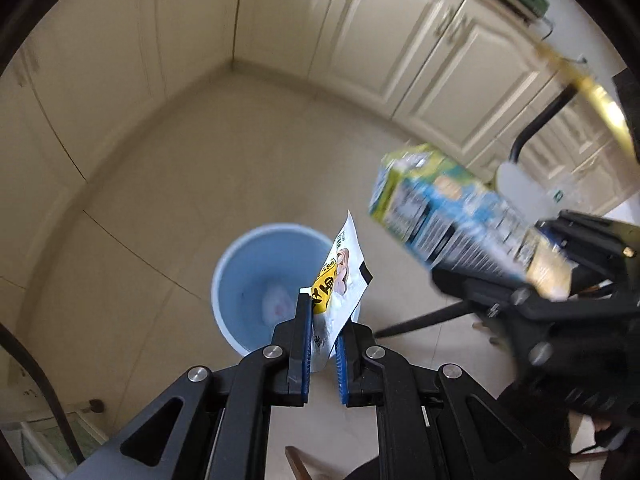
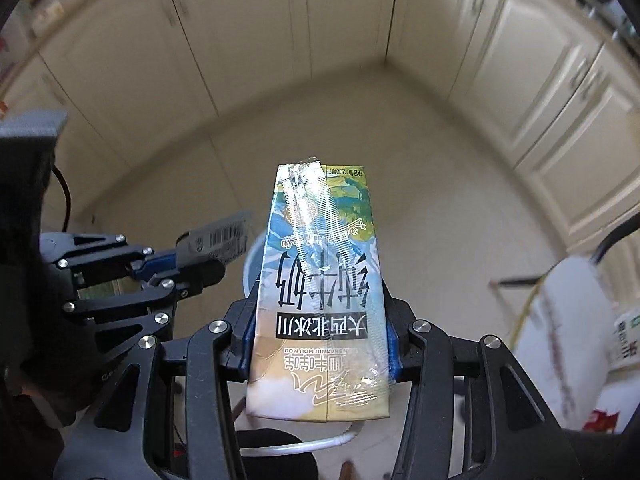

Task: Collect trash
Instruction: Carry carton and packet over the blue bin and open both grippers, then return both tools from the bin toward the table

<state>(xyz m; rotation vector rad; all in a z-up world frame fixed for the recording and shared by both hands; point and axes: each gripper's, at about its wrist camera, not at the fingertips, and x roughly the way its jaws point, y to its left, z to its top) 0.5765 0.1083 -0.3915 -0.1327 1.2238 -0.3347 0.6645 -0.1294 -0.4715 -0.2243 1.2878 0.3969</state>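
The milk carton (image 2: pixel 320 292) fills the middle of the right wrist view, printed upside down with large Chinese characters, a dark band reading 大西北冰川, a line of Latin letters ending in "SHANNIU MOU MOU", and "200" at its far edge; a clear plastic straw sleeve (image 2: pixel 316 216) is stuck down its face. The right gripper (image 2: pixel 320 340) is clamped on the carton's sides. The left gripper (image 1: pixel 322 344) pinches a small white packet (image 1: pixel 344 276) between its blue pads (image 1: pixel 306 344); the packet bears a yellow patch with black Chinese characters too small to read. Directly past the packet, on the beige tile floor (image 1: pixel 224 168), stands a light blue bin (image 1: pixel 240 280) holding something pale and crumpled at its bottom. The left wrist view alone shows the bin's inside; from the right, only a sliver of its rim (image 2: pixel 250 260) peeks out beside the carton. The right wrist view shows the packet's back with a barcode (image 2: pixel 226 236), and a white bag (image 2: pixel 568 340) at the right edge. In the left wrist view the carton (image 1: pixel 448 216) appears blurred, above and right of the bin. Cream cabinets (image 1: pixel 400 40) line the corner.
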